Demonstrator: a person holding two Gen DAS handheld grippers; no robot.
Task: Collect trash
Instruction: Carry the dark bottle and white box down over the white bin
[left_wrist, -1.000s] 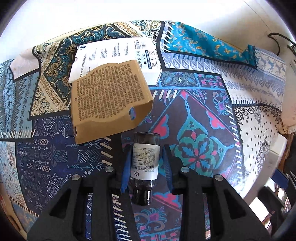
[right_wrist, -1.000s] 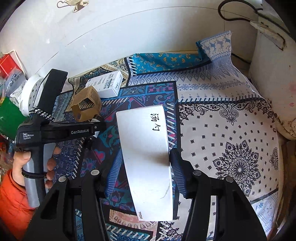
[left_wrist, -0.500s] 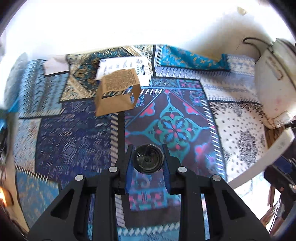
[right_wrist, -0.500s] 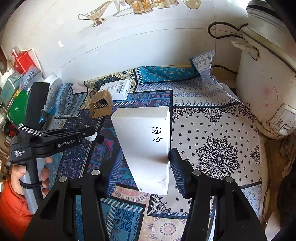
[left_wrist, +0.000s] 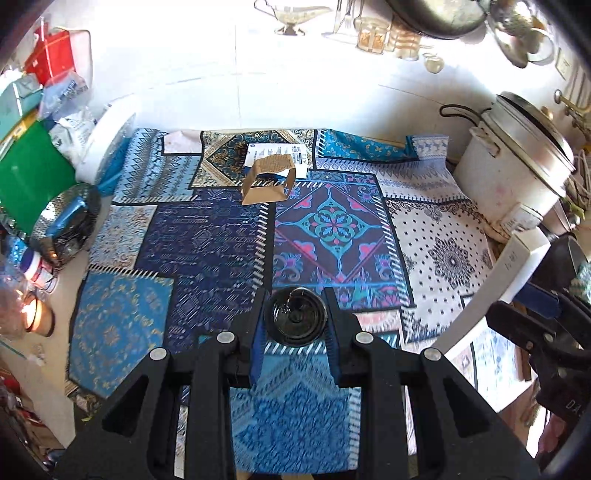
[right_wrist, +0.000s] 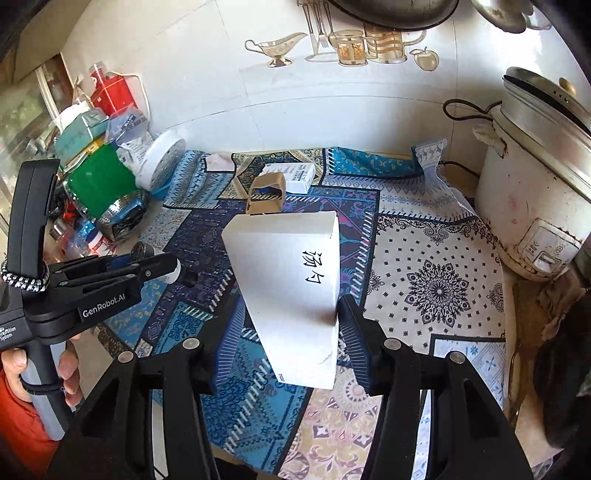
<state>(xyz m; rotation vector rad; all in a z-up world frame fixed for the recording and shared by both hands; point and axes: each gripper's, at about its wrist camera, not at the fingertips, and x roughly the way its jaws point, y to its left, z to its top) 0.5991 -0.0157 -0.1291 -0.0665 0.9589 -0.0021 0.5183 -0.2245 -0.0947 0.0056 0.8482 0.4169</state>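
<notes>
Your left gripper (left_wrist: 295, 325) is clamping a dark glass bottle (left_wrist: 295, 316) and your right gripper (right_wrist: 291, 325) is squeezing a white box (right_wrist: 291, 291), both lifted above the patterned cloth (left_wrist: 207, 251), near side of the brown carton (left_wrist: 266, 181).

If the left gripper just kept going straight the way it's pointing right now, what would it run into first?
Most likely the patterned tablecloth. The left gripper, shut on a dark bottle, is angled down at bare cloth, with nothing lying in that line. The brown cardboard piece sits farther back; depth is uncertain.
</notes>
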